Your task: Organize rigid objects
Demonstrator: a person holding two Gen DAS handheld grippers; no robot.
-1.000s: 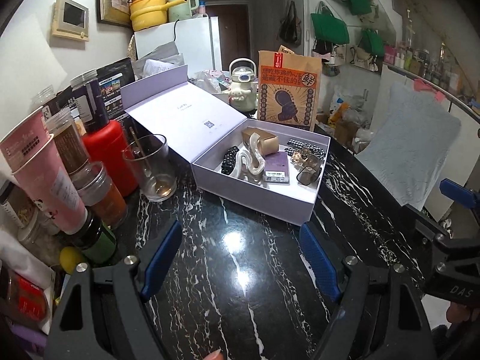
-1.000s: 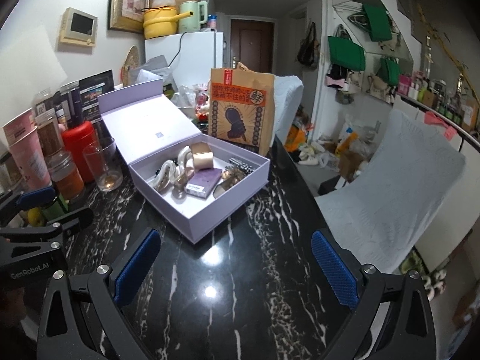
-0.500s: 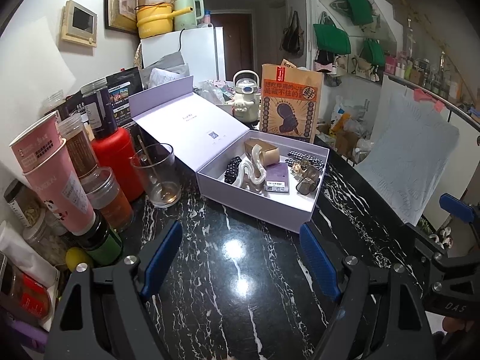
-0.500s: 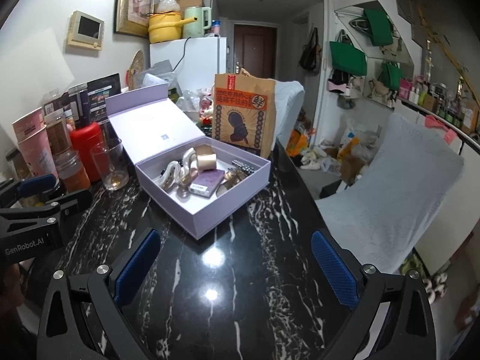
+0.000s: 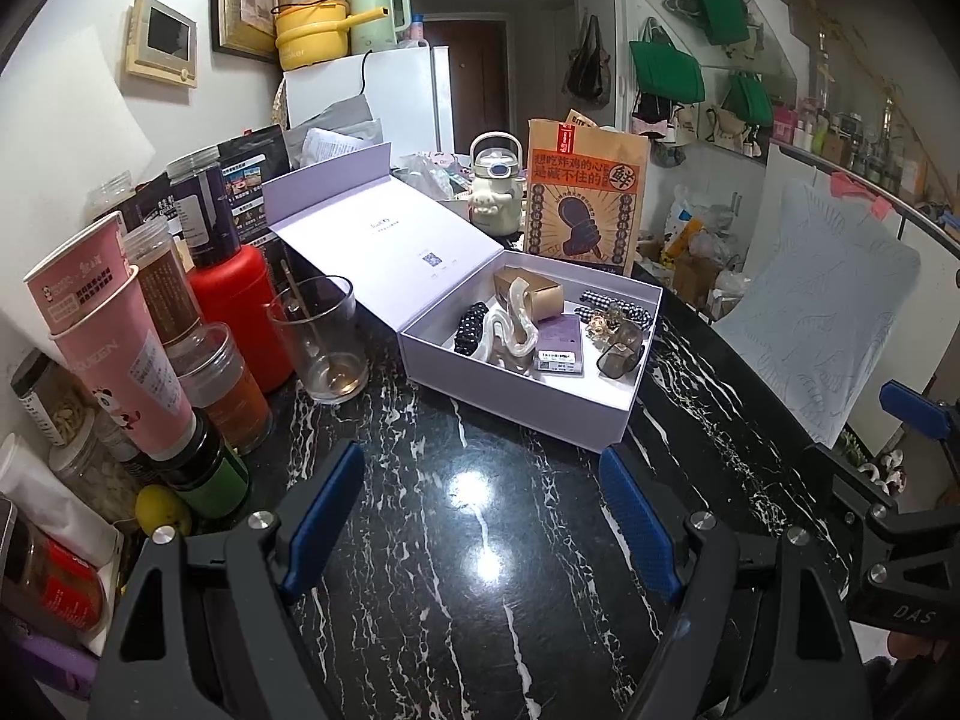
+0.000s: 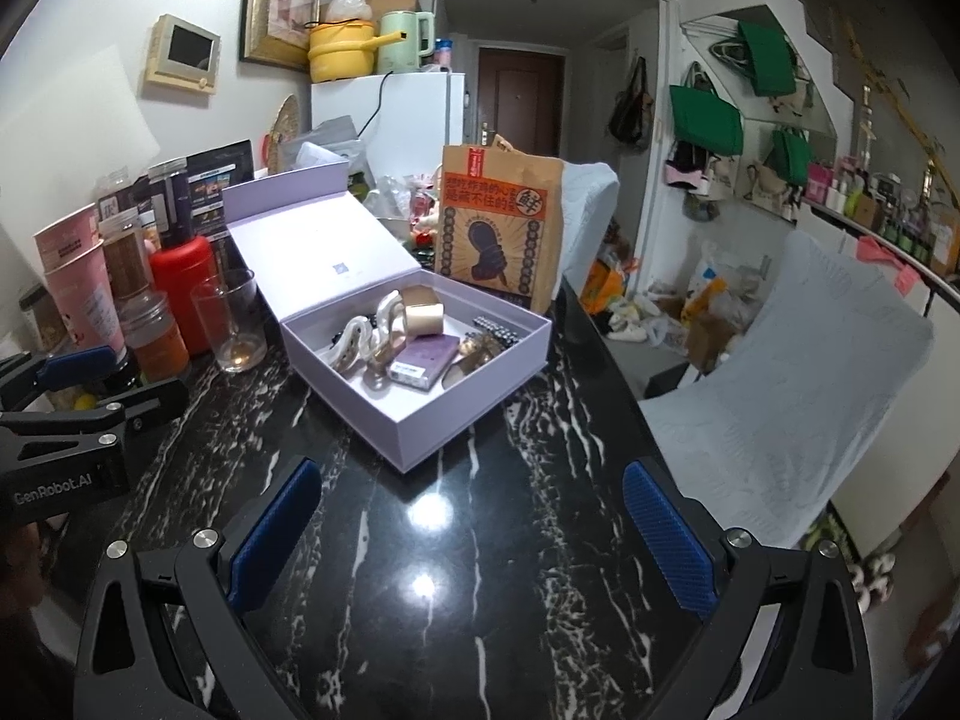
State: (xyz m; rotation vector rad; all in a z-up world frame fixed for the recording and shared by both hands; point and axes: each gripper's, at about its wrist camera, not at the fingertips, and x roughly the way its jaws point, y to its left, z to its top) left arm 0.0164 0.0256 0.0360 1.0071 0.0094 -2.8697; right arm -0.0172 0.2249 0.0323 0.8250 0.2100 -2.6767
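An open lilac gift box (image 5: 516, 402) (image 6: 474, 405) stands on the black marble table with its lid (image 5: 384, 240) folded back to the left. Inside lie a gold box (image 5: 531, 291) (image 6: 423, 315), a white hair claw (image 5: 510, 330), a purple card box (image 5: 561, 348) (image 6: 423, 360), black bead hair pieces (image 5: 471, 324) and a brown clip (image 5: 621, 357). My left gripper (image 5: 480, 516) is open and empty, above the table in front of the box. My right gripper (image 6: 474, 528) is open and empty, also short of the box.
A drinking glass (image 5: 321, 339) (image 6: 231, 324), a red bottle (image 5: 234, 306), pink paper cups (image 5: 114, 336) and several jars crowd the table's left side. An orange paper bag (image 5: 585, 204) (image 6: 501, 228) stands behind the box. The table edge drops off to the right by a white cushion (image 6: 798, 372).
Both grippers have drawn back and risen a little from the box, which looks smaller and farther away. Both stayed open. The box contents have not moved.
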